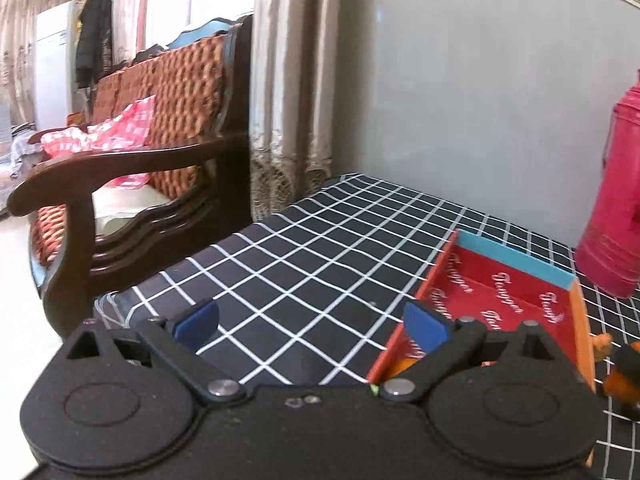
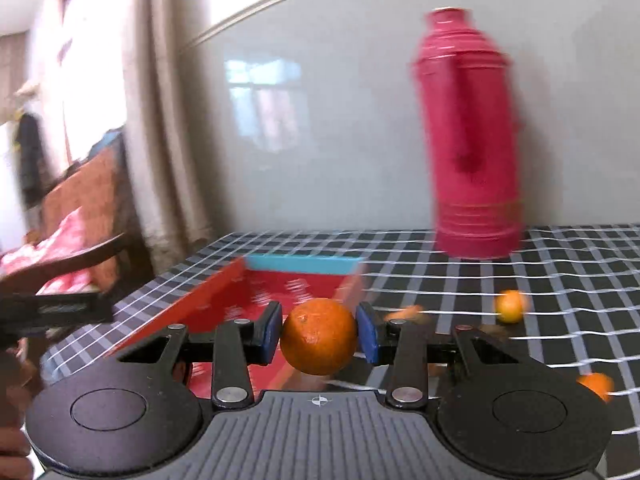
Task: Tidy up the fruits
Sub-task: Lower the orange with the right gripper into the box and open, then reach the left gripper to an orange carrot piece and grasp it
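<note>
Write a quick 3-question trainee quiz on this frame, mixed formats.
1. True or false: the left claw is shut on a fruit.
2. Multiple choice: what does the right claw hold? A) a bottle B) an orange C) nothing
3. Short answer: what tall thing stands on the checked tablecloth behind the red tray?

Key
1. False: its jaws stand wide apart with only tablecloth between them.
2. B: the orange sits between both blue pads, in front of the tray.
3. A pink thermos flask, upright near the wall. Two more oranges lie loose on the cloth to the right.
</note>
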Demonstrator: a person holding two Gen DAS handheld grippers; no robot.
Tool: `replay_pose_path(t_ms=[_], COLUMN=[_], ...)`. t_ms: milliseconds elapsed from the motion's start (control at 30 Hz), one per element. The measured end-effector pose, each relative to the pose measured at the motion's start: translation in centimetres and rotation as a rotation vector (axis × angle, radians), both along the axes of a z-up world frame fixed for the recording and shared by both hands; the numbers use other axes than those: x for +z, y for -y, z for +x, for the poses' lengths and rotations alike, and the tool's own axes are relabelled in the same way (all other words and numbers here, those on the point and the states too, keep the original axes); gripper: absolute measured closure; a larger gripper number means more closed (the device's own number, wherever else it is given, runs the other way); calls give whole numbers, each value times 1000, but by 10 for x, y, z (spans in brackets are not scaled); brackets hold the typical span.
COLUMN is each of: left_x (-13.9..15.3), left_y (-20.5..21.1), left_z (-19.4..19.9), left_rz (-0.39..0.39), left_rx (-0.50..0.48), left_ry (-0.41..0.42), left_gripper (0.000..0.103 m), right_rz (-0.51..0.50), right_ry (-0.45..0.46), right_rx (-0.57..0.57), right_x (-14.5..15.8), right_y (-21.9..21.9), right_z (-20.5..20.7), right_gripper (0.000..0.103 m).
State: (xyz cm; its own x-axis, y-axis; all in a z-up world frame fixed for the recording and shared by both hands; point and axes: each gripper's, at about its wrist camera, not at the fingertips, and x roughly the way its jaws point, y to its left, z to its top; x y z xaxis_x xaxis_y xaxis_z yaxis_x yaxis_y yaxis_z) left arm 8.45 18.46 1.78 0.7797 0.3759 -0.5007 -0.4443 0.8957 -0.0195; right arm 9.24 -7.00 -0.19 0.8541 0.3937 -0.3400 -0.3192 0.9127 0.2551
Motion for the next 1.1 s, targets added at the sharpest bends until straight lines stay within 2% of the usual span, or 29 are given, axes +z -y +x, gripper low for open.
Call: replay_pose_path(t_ms=[133, 333, 367, 433, 467, 600, 633, 767, 900, 1100], left_x=[-2, -3, -3, -2, -2, 0, 1, 4, 5, -3], left_y=[-10, -15, -16, -17, -16, -7, -2, 26, 68, 145], left_z=[-2, -4, -4, -3, -3, -5, -5, -7, -10, -24], left_rz=[-4, 2, 2, -1, -4, 9, 21, 62, 102, 143], left_rx=[27, 37, 38, 39, 39, 16, 3, -92, -232, -471], left_ry=[-6, -17, -17, -17, -18, -2, 6, 35, 65, 97], left_gripper=[10, 10, 10, 9, 10, 9, 9, 8, 8, 8], right_rz=[-52, -127, -137, -140, -135, -92, -87, -87, -97, -99], right_ry=[-10, -17, -20, -7, 11, 96, 106, 130, 144, 97], right_rx=[98, 162, 172, 166, 149, 68, 40, -103, -358, -740], right_x=[-6, -19, -19, -19, -18, -2, 0, 6, 12, 15], right_y=[-40, -75, -78, -79, -77, -58, -51, -18, 27, 108], right_z=[4, 9, 8, 3, -1, -13, -15, -21, -25, -34], right_gripper=[62, 61, 57, 15, 10, 7, 1, 0, 0, 0])
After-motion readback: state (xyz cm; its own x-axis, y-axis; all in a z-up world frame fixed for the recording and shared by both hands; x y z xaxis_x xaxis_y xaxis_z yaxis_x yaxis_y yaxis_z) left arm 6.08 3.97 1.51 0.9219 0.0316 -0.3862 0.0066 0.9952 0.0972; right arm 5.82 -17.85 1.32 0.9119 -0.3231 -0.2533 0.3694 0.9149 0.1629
